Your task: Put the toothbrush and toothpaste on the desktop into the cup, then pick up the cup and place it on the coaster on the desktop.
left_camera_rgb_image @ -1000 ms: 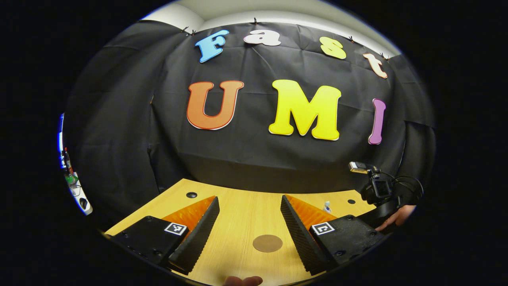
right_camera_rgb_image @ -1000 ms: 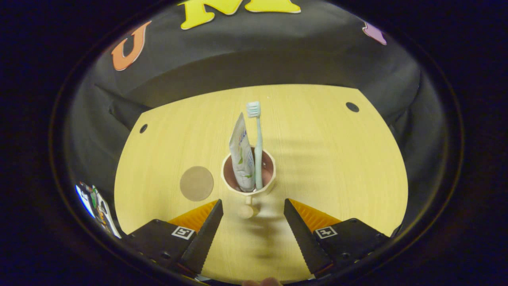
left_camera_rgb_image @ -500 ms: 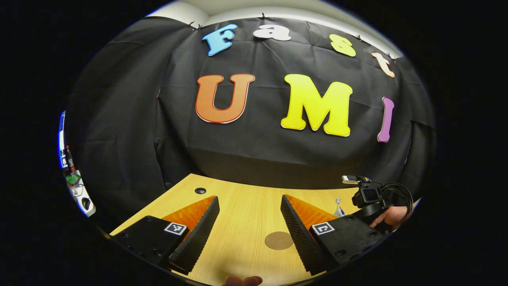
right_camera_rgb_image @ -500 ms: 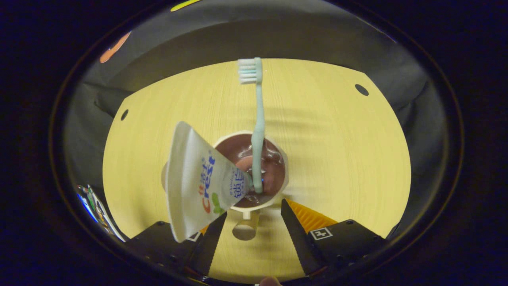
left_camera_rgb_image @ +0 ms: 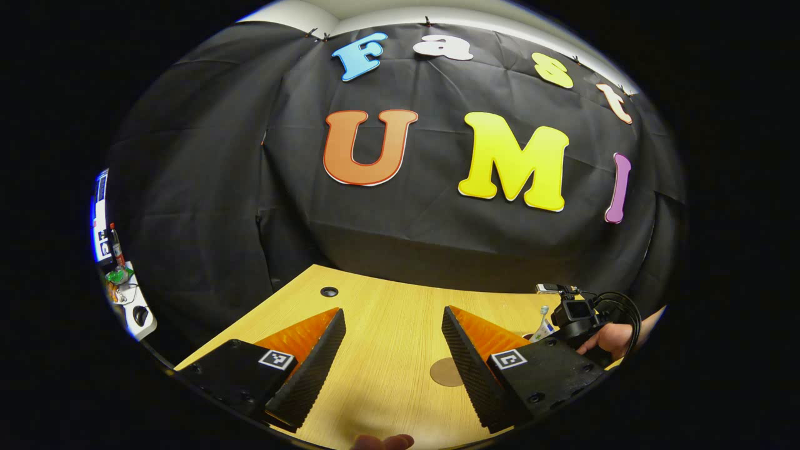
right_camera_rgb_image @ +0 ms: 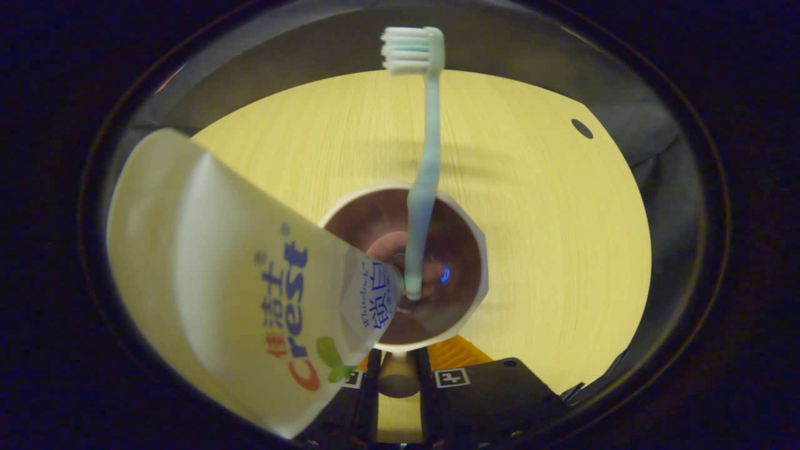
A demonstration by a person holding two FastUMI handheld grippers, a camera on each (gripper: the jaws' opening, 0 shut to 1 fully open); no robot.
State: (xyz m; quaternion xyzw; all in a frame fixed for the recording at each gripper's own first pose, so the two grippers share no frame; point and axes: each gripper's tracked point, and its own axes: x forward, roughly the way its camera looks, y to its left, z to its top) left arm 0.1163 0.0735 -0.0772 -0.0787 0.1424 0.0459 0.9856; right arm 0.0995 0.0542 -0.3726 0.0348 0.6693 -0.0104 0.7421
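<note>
Upright toothbrush [right_camera_rgb_image: 422, 187], bristles up, in cup [right_camera_rgb_image: 465, 300].

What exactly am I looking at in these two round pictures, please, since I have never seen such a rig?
A person holds a pair of two-finger tongs in each hand; a fisheye camera rides on each pair, looking along its fingers. In the left gripper view, the left tongs hang open over a wooden desktop, with a round coaster lying on it. Farther right are the other tongs and the hand holding them. In the right gripper view, the right tongs are closed on the handle of a cup, which holds a toothbrush and toothpaste.
</note>
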